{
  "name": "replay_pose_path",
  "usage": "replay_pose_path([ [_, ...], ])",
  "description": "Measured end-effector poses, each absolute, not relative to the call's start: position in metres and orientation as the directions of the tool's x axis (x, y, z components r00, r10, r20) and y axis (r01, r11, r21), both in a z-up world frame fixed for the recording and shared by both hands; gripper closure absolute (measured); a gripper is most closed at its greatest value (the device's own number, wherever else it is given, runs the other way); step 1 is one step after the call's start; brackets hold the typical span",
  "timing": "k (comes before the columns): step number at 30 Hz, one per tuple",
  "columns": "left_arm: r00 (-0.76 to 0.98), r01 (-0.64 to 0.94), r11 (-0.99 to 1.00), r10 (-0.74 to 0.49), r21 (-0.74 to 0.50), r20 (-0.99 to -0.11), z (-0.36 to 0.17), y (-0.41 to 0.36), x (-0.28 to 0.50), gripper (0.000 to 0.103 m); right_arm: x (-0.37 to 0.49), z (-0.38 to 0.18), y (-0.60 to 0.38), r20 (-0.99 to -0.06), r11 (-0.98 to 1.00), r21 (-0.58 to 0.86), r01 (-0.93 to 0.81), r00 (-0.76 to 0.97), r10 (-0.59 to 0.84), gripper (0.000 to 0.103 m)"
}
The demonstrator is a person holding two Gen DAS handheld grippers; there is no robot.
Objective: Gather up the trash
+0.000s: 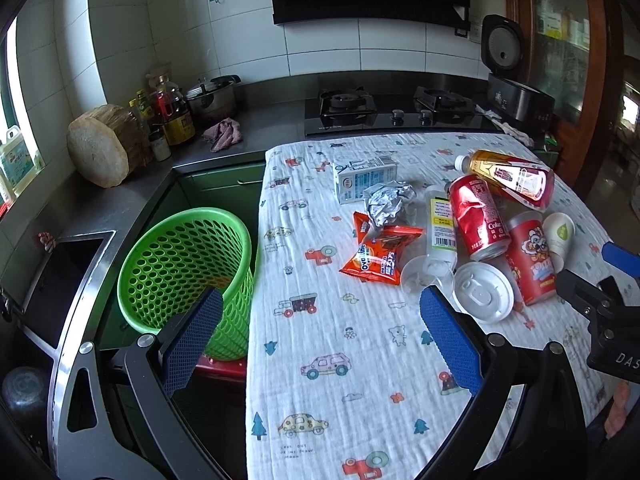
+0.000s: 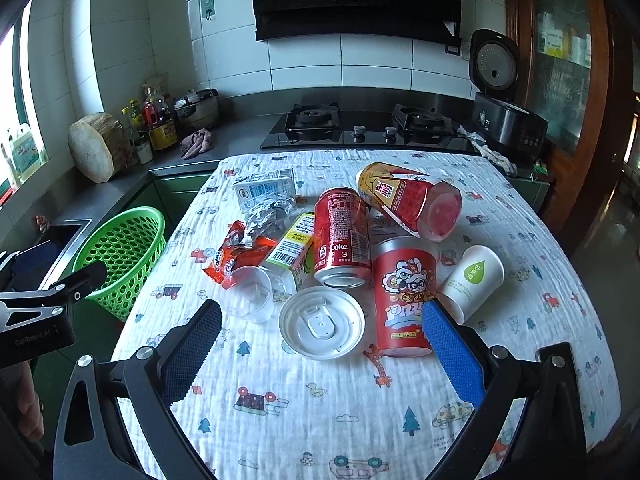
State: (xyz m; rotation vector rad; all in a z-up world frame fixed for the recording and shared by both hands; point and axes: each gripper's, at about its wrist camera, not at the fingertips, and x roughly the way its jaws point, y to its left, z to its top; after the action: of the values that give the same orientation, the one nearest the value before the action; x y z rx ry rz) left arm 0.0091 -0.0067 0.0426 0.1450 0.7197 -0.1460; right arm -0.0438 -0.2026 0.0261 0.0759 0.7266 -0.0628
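Perforated green plastic basket [image 1: 182,272] — dented Coke can [image 2: 342,236] lies apart.

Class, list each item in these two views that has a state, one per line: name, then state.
Left tongs: open, empty
Right tongs: open, empty
Coke can: lying down, dented
Paper cup: tipped over
Green basket: upright
Rice cooker: lid open
Foil: crumpled
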Motion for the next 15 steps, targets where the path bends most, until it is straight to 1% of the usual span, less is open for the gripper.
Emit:
replay_pose_path([
  [15,0.739,0.204,0.977,-0.11,0.065,-0.664,0.0466,-0.0082,0.0122,0.006,-0.0414,0.0257,-0.2033,-0.666,0.996,0.046,0.081,0.745,-0.03,0.006],
])
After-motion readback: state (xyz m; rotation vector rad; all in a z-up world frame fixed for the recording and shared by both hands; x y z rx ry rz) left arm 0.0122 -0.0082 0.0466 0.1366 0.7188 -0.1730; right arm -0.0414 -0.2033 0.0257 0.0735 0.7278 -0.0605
